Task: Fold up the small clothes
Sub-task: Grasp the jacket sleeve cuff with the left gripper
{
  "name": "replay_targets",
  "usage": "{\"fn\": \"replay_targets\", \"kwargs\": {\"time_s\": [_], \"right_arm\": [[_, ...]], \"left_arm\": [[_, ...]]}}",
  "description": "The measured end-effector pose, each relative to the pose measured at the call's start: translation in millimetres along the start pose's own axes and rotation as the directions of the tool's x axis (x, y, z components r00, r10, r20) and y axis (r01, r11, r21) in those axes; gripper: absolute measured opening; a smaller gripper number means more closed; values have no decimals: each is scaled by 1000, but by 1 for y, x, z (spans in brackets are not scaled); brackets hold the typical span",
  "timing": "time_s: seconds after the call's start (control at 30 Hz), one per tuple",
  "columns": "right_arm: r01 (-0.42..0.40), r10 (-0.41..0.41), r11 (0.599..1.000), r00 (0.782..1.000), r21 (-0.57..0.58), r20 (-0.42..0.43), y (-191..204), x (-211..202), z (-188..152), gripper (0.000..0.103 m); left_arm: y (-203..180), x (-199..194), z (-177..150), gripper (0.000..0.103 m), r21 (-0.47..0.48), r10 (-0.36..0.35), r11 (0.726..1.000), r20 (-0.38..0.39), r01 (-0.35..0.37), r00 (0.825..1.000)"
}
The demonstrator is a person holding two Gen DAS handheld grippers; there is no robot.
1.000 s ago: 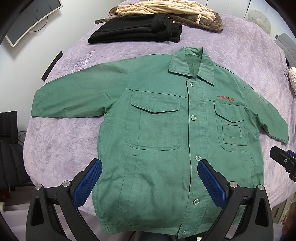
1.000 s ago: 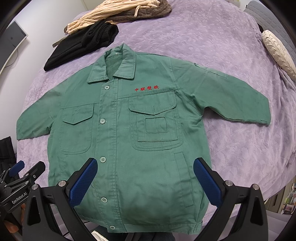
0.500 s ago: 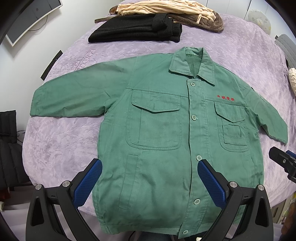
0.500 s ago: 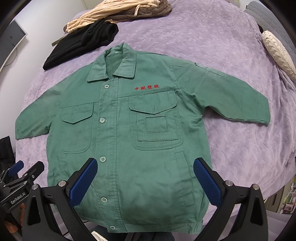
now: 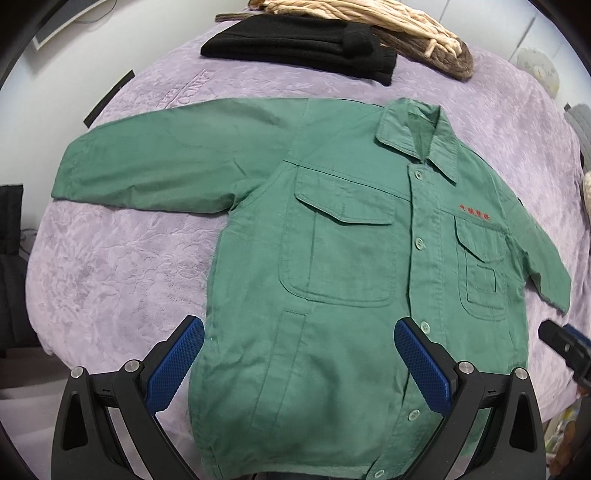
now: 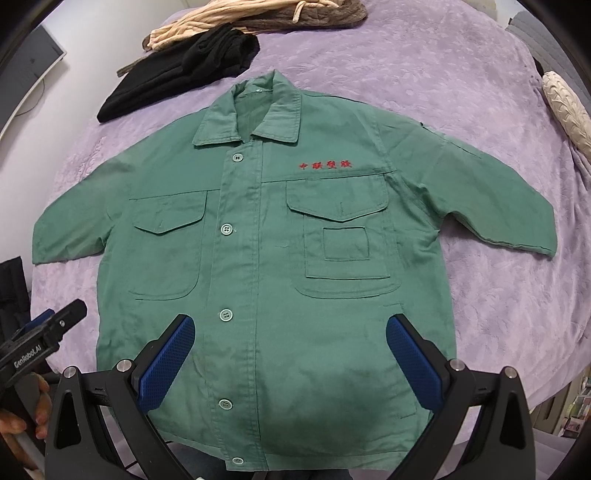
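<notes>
A green button-up jacket lies flat and face up on the purple bedspread, both sleeves spread out; it also shows in the right wrist view. It has chest pockets and red embroidered characters. My left gripper is open and empty, above the jacket's lower left hem. My right gripper is open and empty, above the lower front by the button line. The right gripper's tip shows at the left view's right edge, and the left gripper shows at the right view's left edge.
Folded black clothing and a beige and brown pile lie at the bed's far side. A cream cushion lies at the right. A monitor stands by the wall on the left. The bed's near edge runs under both grippers.
Both grippers have moved forward and closer over the jacket. The left view has shifted left toward the left sleeve. Both stay open.
</notes>
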State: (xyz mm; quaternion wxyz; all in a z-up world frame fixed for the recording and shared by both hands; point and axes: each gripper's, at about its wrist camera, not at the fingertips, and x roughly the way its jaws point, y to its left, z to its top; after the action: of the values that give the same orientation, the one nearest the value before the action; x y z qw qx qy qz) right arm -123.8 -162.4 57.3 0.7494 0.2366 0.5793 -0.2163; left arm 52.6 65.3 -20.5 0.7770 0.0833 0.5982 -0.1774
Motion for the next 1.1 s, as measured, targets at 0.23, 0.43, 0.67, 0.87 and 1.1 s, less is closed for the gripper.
{"fn": "replay_targets", "kwargs": {"time_s": [0.23, 0.43, 0.67, 0.87, 1.1], "right_arm": [[-35, 29, 997, 997, -74, -72, 53, 38, -4, 103], [-86, 66, 985, 989, -149, -135, 106, 77, -7, 103], [-158, 118, 969, 971, -190, -206, 151, 117, -11, 103], [-168, 124, 966, 968, -197, -216, 172, 135, -9, 103], [-175, 134, 967, 967, -185, -217, 176, 138, -3, 103]], "left_arm": [[89, 38, 26, 103, -166, -29, 985, 103, 46, 994], [192, 76, 47, 103, -376, -29, 921, 197, 103, 980], [266, 131, 72, 103, -463, -110, 858, 261, 224, 959], [302, 135, 105, 103, -480, -107, 824, 389, 300, 915], [342, 130, 121, 12, -537, -12, 803, 420, 259, 908]]}}
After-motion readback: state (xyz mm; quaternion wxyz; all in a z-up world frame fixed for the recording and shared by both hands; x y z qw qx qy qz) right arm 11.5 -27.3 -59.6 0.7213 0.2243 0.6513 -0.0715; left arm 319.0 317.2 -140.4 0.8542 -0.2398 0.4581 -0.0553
